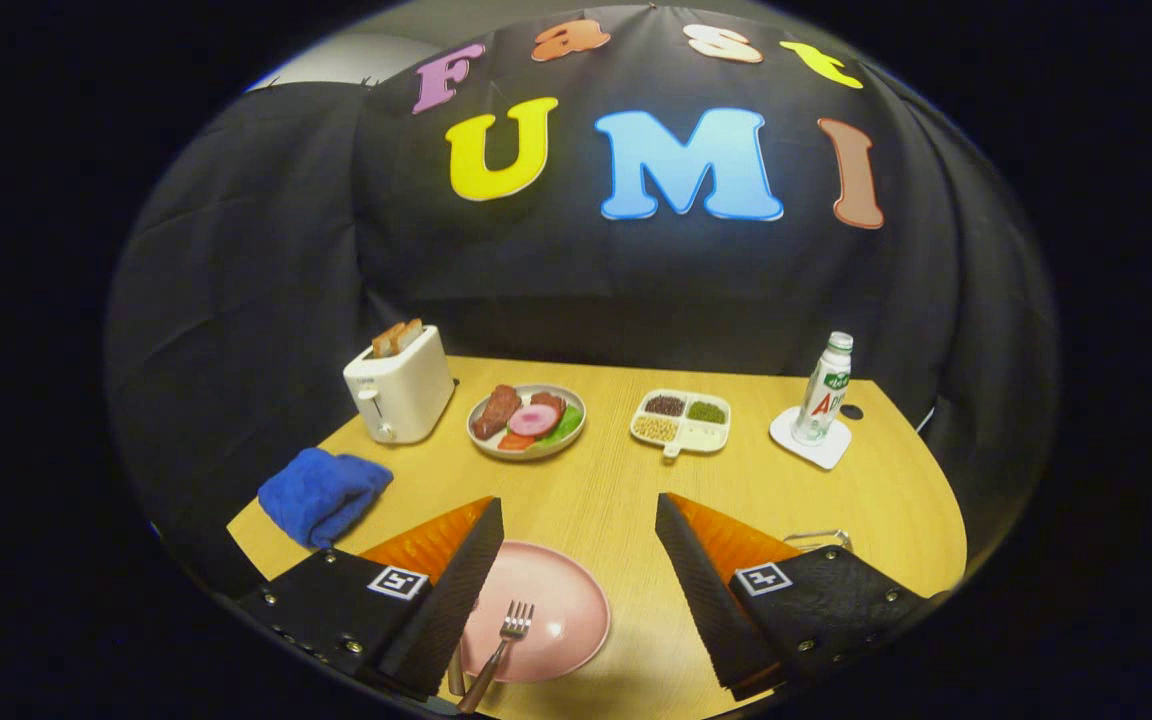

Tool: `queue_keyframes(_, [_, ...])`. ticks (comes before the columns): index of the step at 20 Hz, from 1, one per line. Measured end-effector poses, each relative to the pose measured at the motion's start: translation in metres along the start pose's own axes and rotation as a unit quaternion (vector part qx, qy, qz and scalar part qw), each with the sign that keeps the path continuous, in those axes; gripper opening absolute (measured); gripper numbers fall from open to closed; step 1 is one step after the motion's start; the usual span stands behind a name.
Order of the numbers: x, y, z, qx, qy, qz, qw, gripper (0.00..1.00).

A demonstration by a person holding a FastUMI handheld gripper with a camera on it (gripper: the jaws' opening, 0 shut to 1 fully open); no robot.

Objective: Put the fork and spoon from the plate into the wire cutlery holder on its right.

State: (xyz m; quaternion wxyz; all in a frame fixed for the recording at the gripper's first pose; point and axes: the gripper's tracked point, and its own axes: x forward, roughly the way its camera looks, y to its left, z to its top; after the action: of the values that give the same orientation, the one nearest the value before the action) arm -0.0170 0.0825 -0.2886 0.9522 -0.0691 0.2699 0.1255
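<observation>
Claw (579,585) of mine hangs wide open above the near edge of the worktop (626,480), both fingers apart and gripping nothing. Between them, a little to the left, sits the pink plate (561,600); one fork (506,640) lies on it with its tines pointing away from me and its handle running back toward my left finger. Just left of that handle I can make out a second metal handle (456,672), which I take for the one spoon, though my finger hides most of it. The wire holder (818,538) peeps out as a thin rim behind my right finger, on the plate's right. I judge this the very start: nothing picked up yet. Next I should drop toward the fork's handle, turn so my fingers straddle it, and close. Farther off I count one toaster (399,393) with toast in it, one blue cloth (321,493), one dish of food (527,420), one divided tray of beans (682,421), and one bottle (826,390) standing on one white coaster (816,448).
</observation>
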Motion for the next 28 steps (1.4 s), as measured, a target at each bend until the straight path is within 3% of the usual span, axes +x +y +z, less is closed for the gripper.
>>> queue_keyframes(3, [0.013, 0.013, -0.044, -0.005, 0.056, 0.016, 0.998, 0.88])
queue_keyframes(4, [0.014, 0.019, -0.058, -0.006, 0.074, 0.023, 0.997, 0.81])
queue_keyframes(7, [0.017, 0.034, -0.092, -0.008, 0.121, 0.041, 0.992, 0.79])
queue_keyframes(8, [0.017, 0.039, -0.104, -0.005, 0.136, 0.049, 0.989, 0.63])
queue_keyframes(10, [0.019, 0.046, -0.120, -0.002, 0.160, 0.054, 0.986, 0.58])
queue_keyframes(18, [0.021, 0.060, -0.171, 0.001, 0.236, 0.068, 0.969, 0.58])
queue_keyframes(20, [0.021, 0.062, -0.183, -0.002, 0.255, 0.064, 0.965, 0.23])
queue_keyframes(23, [0.025, 0.060, -0.185, -0.007, 0.255, 0.060, 0.965, 0.25])
queue_keyframes(25, [0.024, 0.059, -0.181, -0.004, 0.259, 0.056, 0.964, 0.09])
queue_keyframes(28, [0.029, 0.057, -0.181, 0.015, 0.264, 0.053, 0.963, 0.05])
